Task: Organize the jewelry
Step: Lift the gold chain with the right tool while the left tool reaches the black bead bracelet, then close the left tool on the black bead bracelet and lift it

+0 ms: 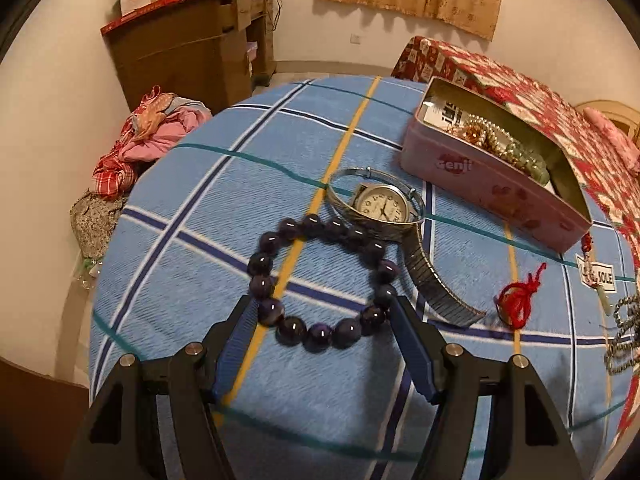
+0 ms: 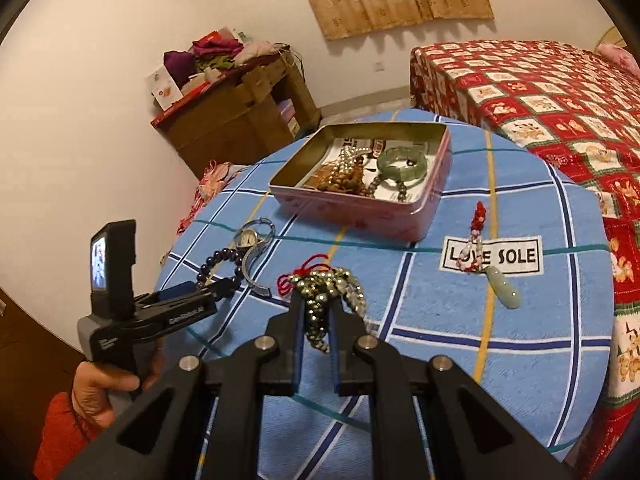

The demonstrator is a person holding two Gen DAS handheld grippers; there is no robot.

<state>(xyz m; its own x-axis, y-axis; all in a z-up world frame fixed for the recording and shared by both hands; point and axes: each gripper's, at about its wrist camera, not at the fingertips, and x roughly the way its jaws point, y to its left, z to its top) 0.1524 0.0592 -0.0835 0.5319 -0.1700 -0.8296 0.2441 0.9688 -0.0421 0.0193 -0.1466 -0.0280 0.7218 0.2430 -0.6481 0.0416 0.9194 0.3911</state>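
Note:
A dark purple bead bracelet (image 1: pixel 324 280) lies on the blue checked cloth (image 1: pixel 192 264). My left gripper (image 1: pixel 322 306) is open, its fingers on either side of the bracelet's near part. A silver watch (image 1: pixel 384 208) lies just behind it. An open pink tin (image 1: pixel 492 184) holds pearls and a green bracelet (image 2: pixel 402 164). My right gripper (image 2: pixel 318 300) is shut on a bunched grey-green bead necklace (image 2: pixel 328 288), just above the cloth. A red string ring (image 1: pixel 518 298) and a jade pendant with red cord (image 2: pixel 500 280) lie on the cloth.
The cloth-covered round table ends close at the left and near side. A bed with a red patterned cover (image 2: pixel 540 92) stands at the right. A cardboard cabinet (image 1: pixel 192 48) and a clothes pile (image 1: pixel 152 136) are by the far wall.

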